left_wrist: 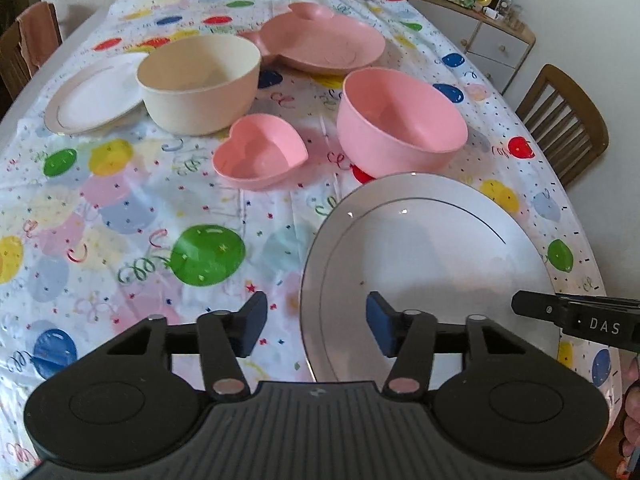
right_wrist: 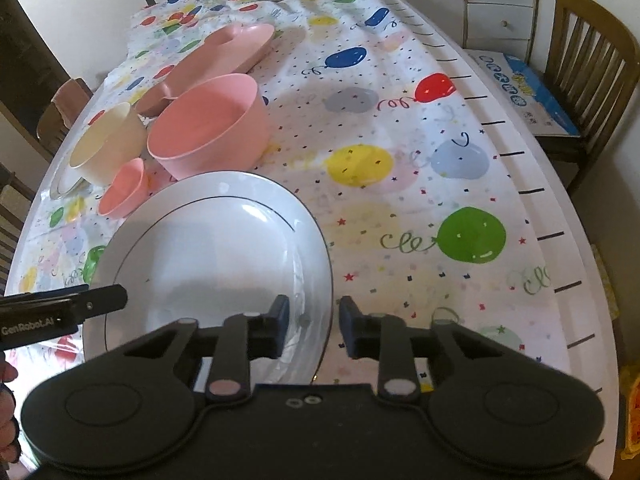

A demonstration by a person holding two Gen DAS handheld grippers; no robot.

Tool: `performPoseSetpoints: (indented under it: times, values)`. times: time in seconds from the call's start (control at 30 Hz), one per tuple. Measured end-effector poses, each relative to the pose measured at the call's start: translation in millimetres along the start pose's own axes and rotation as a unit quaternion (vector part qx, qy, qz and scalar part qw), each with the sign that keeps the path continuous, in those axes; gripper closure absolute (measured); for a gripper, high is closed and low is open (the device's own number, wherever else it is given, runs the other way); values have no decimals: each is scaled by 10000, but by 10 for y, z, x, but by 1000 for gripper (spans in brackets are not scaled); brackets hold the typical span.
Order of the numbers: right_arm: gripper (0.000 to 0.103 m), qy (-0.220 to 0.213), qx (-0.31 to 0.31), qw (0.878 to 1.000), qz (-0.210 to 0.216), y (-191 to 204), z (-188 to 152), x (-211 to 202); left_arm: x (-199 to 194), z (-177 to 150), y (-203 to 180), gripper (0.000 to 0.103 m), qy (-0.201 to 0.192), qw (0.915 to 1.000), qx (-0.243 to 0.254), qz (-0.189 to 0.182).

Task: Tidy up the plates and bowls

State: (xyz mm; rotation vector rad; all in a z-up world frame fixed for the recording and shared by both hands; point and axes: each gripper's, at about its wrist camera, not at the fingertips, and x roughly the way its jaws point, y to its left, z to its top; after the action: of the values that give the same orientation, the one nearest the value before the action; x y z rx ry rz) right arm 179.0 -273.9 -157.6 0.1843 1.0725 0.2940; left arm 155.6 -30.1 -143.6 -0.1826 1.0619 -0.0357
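Both grippers sit at the near edge of the big white plate (left_wrist: pixel 432 256), which lies flat on the balloon tablecloth (left_wrist: pixel 120 216). Left gripper (left_wrist: pixel 316 326): fingers spread, straddling the plate's left rim, right pad over the plate, left pad over cloth, nothing pinched. Right gripper (right_wrist: pixel 314 326): also spread, straddling the plate's right rim, left pad over the plate well, right pad over cloth; can't tell if either pad touches the rim. Rest of the set is further back: pink bowl (left_wrist: pixel 400 120) just behind the plate, heart-shaped bowl (left_wrist: pixel 260 156) beside it, cream bowl (left_wrist: pixel 200 80), small white plate (left_wrist: pixel 92 96) far left with the cream bowl at or over its edge, pink shaped plate (left_wrist: pixel 320 44) at the back. My read: step in hand is grabbing the big plate, probably to make it the base of the plate stack. To do it well: get one pad under the rim lip, other on top, close on the rim, not the glossy well, it'll slip. One grip is likely enough; lift level, clear the pink bowl, don't drag the cloth.
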Motion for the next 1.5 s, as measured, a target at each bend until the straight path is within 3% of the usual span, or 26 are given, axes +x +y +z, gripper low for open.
performPoseSetpoints:
  times: [0.1,0.27,0.57,1.03,1.47,1.5]
  values:
    - [88,38,110,9999,72,-43,16,22,46,1,28,68,135,9997,-167,-105]
    - [91,50,183,9997,165,-85,27,14,46,6,31,77,137,9995,-218,-195]
    - [93,43,246,9994,226,-157,-56,-76,-44,-117,-5,77,235,9992,-90,-304]
    - [93,74,184,9995,251,-409,-526,-495,-338,-572,-300,77,338,9978,247,-520]
    - [93,78,159,9997,178,-457,-645,-503,-321,-684,-366,77,397,9982,274,-367]
    - [88,61,132,9998,161,-450,-644,-511,-328,-681,-374,77,383,9983,284,-334]
